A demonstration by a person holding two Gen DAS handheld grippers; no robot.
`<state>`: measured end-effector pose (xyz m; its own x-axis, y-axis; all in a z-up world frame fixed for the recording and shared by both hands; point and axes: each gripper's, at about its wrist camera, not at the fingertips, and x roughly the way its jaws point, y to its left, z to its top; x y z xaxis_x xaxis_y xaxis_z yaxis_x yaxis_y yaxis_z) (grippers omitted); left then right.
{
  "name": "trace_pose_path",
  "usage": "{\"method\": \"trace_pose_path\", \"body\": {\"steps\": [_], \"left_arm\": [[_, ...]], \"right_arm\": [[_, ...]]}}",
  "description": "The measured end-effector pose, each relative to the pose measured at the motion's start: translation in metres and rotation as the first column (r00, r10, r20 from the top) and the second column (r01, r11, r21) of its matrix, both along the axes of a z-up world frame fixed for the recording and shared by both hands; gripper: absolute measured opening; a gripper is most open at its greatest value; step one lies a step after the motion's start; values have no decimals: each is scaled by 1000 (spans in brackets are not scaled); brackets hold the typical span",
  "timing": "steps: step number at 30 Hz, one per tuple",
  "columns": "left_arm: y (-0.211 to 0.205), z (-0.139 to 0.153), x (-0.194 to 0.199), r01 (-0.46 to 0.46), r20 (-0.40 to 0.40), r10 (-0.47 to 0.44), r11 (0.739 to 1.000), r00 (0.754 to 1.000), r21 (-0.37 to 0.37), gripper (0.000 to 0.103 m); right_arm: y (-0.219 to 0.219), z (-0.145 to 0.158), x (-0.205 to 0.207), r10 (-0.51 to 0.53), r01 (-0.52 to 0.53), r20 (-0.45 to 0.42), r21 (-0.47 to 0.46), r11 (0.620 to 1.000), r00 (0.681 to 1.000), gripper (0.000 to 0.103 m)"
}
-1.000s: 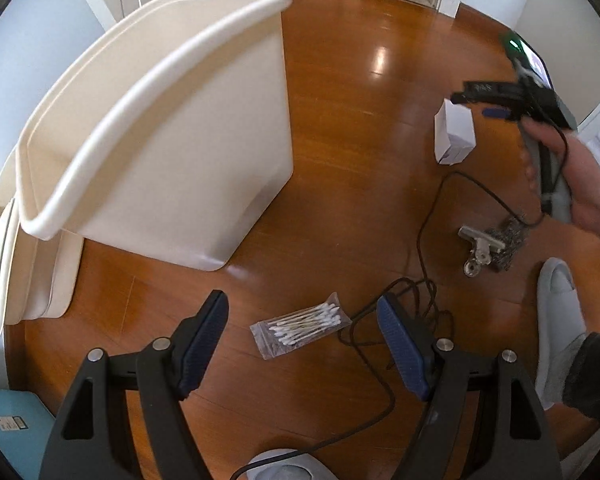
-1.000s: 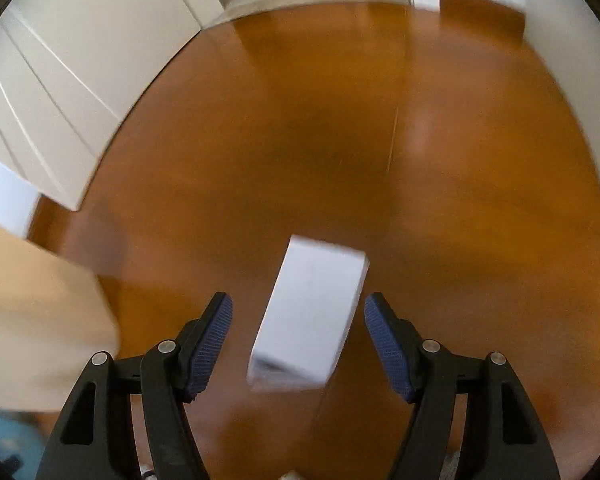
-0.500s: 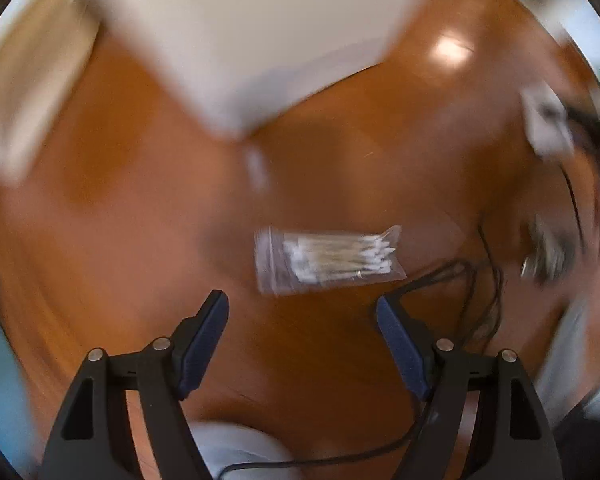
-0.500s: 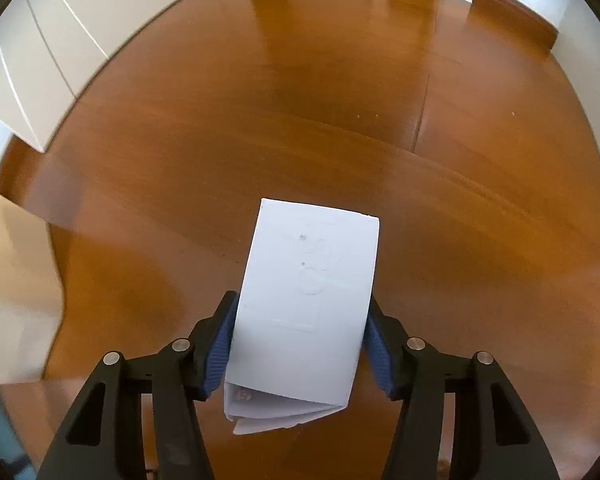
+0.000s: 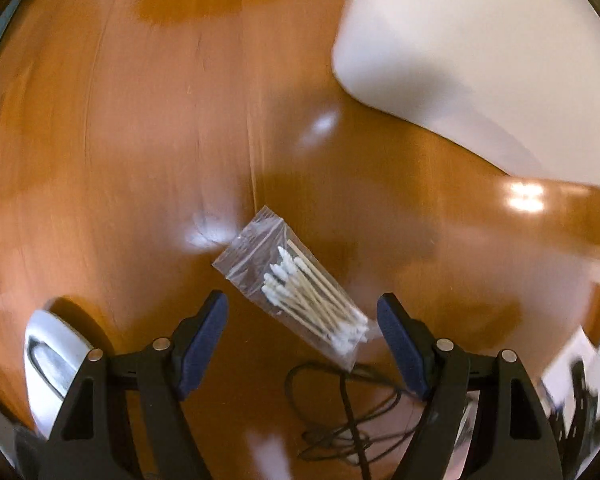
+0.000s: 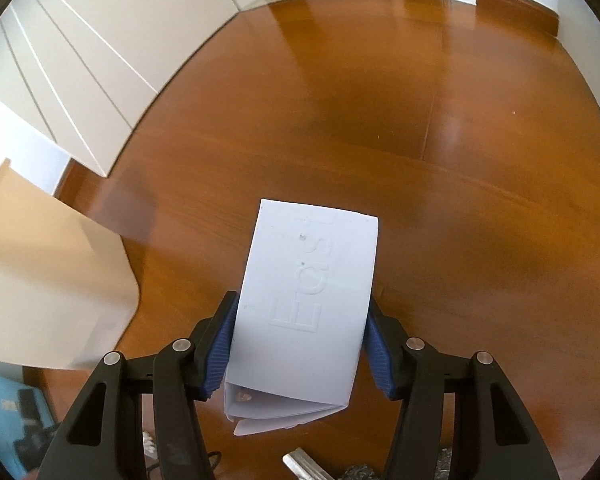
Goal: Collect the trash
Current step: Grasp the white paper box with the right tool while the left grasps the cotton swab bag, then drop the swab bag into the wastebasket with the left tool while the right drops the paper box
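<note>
Left tongs (image 5: 302,342) gape over the bag of cotton swabs (image 5: 300,290) on the floor (image 5: 140,160): drop lower, straddle it, then pinch. Right tongs (image 6: 300,344), just closed, clamp the white box (image 6: 304,304)

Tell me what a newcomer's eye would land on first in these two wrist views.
In the right wrist view, the white box with raised lettering fills the centre, clamped between the right gripper's blue pads above the wooden floor. In the left wrist view, a clear bag of cotton swabs lies on the floor between the open left gripper's fingers, untouched, with a tangled black cable just below it.
</note>
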<state>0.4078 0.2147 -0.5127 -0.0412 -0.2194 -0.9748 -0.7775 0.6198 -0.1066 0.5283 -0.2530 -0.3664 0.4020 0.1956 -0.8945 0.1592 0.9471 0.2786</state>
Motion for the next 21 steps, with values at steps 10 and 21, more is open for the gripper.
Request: {"method": "trace_pose_path", "body": {"steps": [10, 21], "left_arm": [[-33, -29, 23, 85, -71, -84, 996, 994, 20, 78], [-28, -14, 22, 277, -4, -277, 960, 961, 38, 11]], "right_arm": [[-51, 15, -18, -93, 92, 18, 51, 994, 996, 59], [-60, 21, -19, -119, 116, 34, 83, 990, 992, 60]]}}
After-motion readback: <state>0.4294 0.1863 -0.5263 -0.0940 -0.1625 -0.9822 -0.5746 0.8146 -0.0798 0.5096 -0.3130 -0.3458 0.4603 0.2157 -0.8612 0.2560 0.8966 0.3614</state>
